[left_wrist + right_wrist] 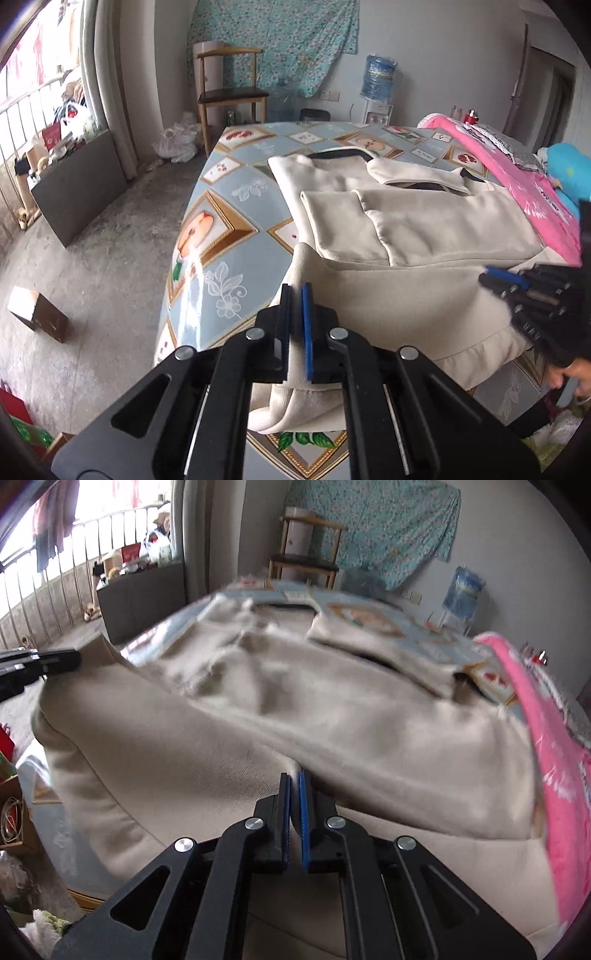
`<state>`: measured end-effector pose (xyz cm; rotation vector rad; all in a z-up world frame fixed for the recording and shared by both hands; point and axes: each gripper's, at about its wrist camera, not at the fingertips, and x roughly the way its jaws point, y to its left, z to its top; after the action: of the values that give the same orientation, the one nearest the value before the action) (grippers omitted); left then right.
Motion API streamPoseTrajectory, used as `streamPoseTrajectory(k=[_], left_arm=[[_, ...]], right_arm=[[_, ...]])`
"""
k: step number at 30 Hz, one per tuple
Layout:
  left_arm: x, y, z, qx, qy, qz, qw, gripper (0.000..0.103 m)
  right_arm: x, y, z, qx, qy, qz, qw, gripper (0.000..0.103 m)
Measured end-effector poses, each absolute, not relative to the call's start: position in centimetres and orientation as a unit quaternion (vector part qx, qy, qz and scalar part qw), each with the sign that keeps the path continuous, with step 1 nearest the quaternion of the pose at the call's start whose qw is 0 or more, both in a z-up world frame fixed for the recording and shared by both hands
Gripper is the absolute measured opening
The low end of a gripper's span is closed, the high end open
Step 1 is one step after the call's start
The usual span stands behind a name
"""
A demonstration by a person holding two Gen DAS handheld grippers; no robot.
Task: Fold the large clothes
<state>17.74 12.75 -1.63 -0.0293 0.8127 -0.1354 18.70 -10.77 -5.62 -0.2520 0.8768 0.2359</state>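
Note:
A large beige sweatshirt (406, 221) lies spread on a table (221, 206) covered by a patterned blue cloth, its sleeves folded across the body. My left gripper (295, 291) is shut on the ribbed hem at the garment's near left corner, and the cloth hangs down between the pads. In the right wrist view the same beige sweatshirt (295, 716) fills the frame, blurred. My right gripper (294, 779) is shut on a pinch of the hem at the near right. Each gripper shows in the other's view: the right gripper (506, 278) at the right edge, the left gripper (55, 661) at the left edge.
A pink blanket (524, 184) lies along the table's right side. A wooden chair (229, 92) and a water dispenser (378, 88) stand by the far wall. A dark board (85, 188) leans by the window, and a small box (37, 314) sits on the floor.

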Motion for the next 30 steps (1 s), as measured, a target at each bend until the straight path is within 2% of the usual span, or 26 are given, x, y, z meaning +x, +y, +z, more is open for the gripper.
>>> streamPoseTrajectory(k=[5, 8, 15, 21, 23, 24, 25, 26, 27, 28, 30], left_arm=[[18.4, 12.4, -2.7, -0.009, 0.403, -0.045, 0.914, 0.006], [18.4, 12.2, -2.9, -0.001, 0.403, -0.039, 0.914, 0.006], [18.4, 12.5, -3.2, -0.005, 0.406, -0.039, 0.913, 0.006], [18.4, 12.3, -3.2, 0.000, 0.405, -0.039, 0.913, 0.006], [18.4, 12.2, -3.1, 0.004, 0.404, -0.038, 0.914, 0.006], [18.4, 12.1, -3.0, 0.006, 0.403, -0.039, 0.915, 0.006], [18.3, 12.0, -2.9, 0.007, 0.400, -0.040, 0.916, 0.006], [18.2, 12.0, -2.8, 0.009, 0.398, -0.041, 0.916, 0.006], [18.2, 11.9, -2.7, 0.013, 0.397, -0.041, 0.917, 0.006], [18.0, 11.8, -2.6, 0.015, 0.394, -0.041, 0.918, 0.006], [17.7, 11.7, -2.3, 0.017, 0.388, -0.045, 0.921, 0.008]], right_arm=[[18.5, -11.2, -5.3, -0.104, 0.422, 0.121, 0.892, 0.008], [18.1, -13.0, -4.2, -0.057, 0.429, 0.135, 0.891, 0.020], [15.0, -21.2, -1.0, 0.063, 0.436, 0.097, 0.893, 0.053], [14.5, -25.1, -2.7, 0.090, 0.475, 0.041, 0.874, 0.056], [14.9, -24.7, -3.9, 0.085, 0.491, 0.043, 0.866, 0.055], [15.2, -24.2, -4.6, 0.077, 0.499, 0.047, 0.862, 0.049], [15.6, -23.6, -5.5, 0.060, 0.510, 0.040, 0.857, 0.033], [15.8, -23.1, -5.9, 0.039, 0.508, 0.023, 0.860, 0.029], [15.8, -22.8, -5.8, 0.026, 0.503, 0.020, 0.863, 0.020], [15.9, -22.6, -5.7, 0.021, 0.502, 0.022, 0.864, 0.004], [16.0, -22.4, -5.1, 0.023, 0.488, 0.017, 0.873, 0.004]])
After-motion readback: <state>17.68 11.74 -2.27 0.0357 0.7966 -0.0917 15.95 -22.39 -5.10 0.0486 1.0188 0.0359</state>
